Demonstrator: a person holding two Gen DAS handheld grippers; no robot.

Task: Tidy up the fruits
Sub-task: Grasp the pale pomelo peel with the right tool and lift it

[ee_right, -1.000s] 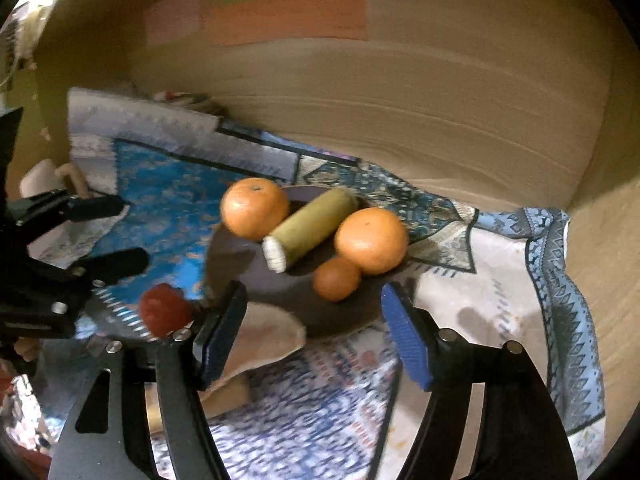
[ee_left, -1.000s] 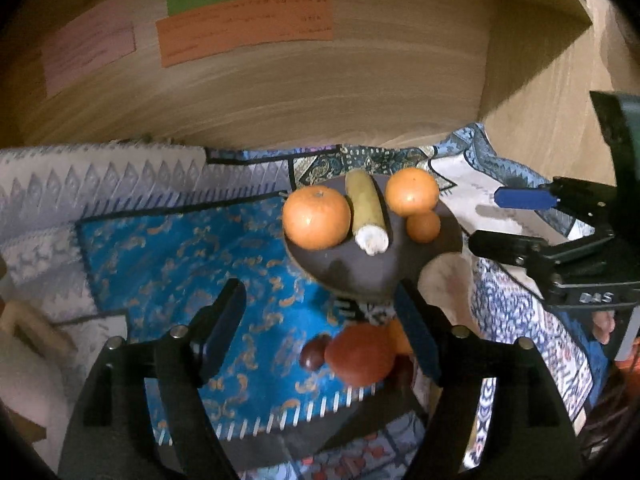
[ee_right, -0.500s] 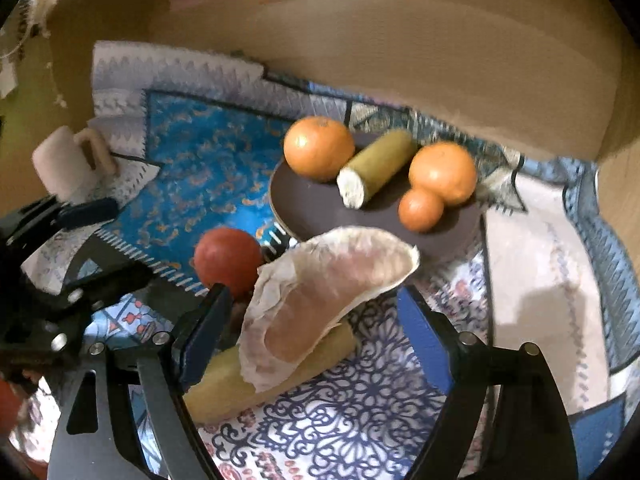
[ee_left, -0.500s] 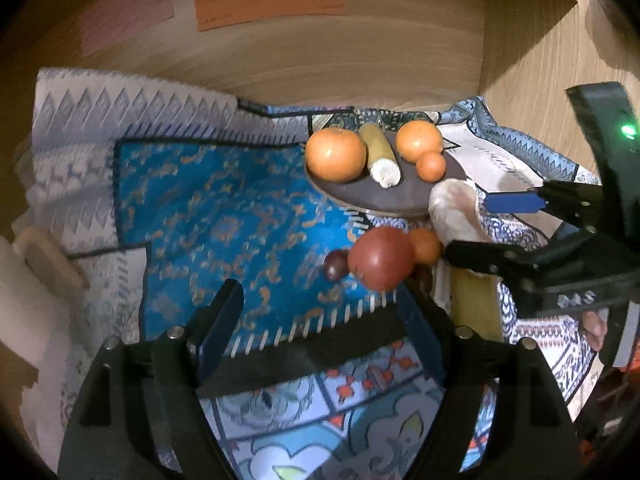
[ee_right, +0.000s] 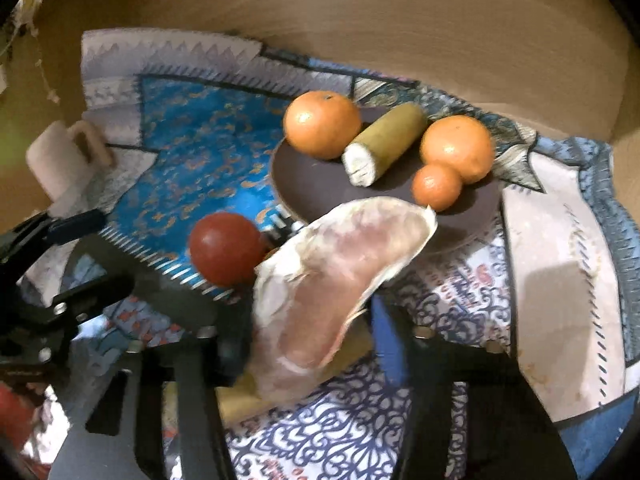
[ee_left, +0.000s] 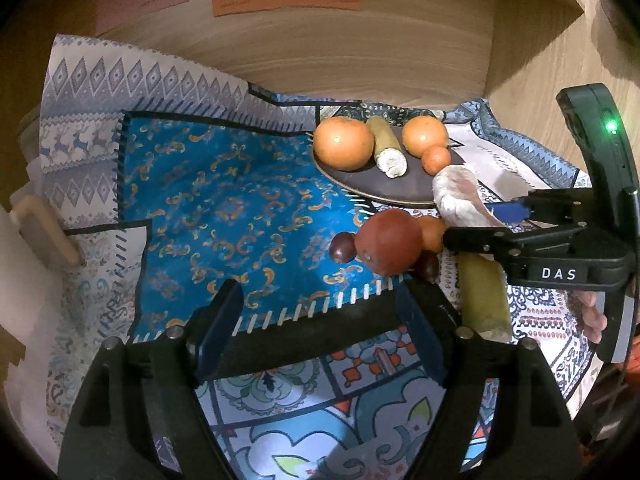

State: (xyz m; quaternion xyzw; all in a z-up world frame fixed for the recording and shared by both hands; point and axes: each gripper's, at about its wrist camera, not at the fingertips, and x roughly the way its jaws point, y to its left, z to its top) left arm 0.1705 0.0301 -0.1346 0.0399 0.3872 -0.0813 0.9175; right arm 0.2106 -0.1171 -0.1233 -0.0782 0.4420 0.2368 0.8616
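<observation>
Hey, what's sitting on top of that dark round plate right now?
On the dark plate: two large oranges, one small orange and a cut yellow-green stalk piece. The pomelo segment between the right gripper's fingers hides the plate's near rim.

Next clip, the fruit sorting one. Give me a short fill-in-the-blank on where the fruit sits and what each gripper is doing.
1. The dark plate holds ____ orange fruits and one sugarcane piece.
2. The pomelo segment lies between the fingers of the ____ gripper.
3. The red apple rests on the ____, not the plate.
4. The left gripper is ____ and holds nothing.

Missing words: three; right; cloth; open
</observation>
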